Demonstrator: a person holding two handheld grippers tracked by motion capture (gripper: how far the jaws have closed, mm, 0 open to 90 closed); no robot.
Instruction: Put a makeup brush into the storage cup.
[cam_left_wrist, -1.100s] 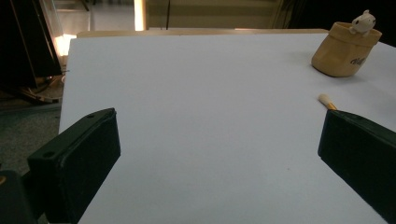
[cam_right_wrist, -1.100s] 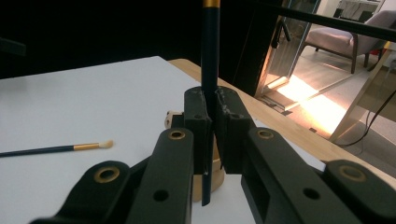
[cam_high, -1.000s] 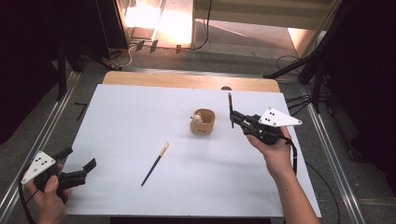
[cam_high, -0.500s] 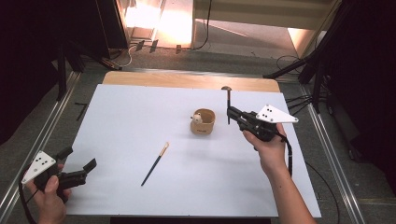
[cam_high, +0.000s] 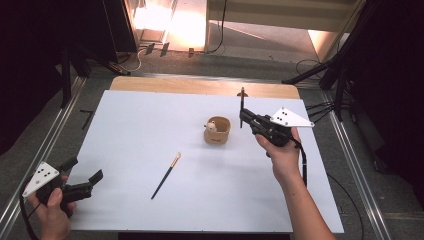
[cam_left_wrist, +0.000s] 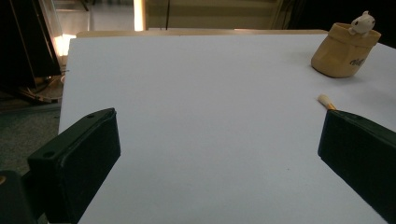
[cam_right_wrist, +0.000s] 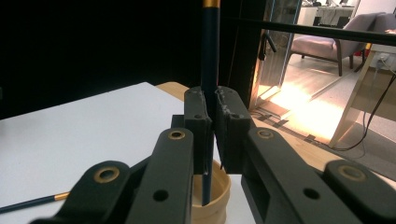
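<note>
Since a second ago the right claw (cam_high: 243, 119), clamped on a dark brush (cam_right_wrist: 209, 70), has turned it upright just beside the cup (cam_high: 217, 131), ready to drop in; left claw (cam_high: 82, 176) gapes idle.

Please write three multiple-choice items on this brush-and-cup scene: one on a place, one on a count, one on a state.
1. Where does the loose brush lie?
A. In the cup
B. On the white table sheet, in front-left of the cup
C. On the floor

2. How many brushes are in sight?
A. One
B. Two
C. Four

3. How is the right gripper?
A. Shut on a brush
B. Open, empty
C. Holding the cup

Answers:
1 B, it lies flat on the sheet away from the cup.
2 B, one lies loose, the held brush is the other.
3 A, its jaws clamp the upright handle above the cup.
</note>
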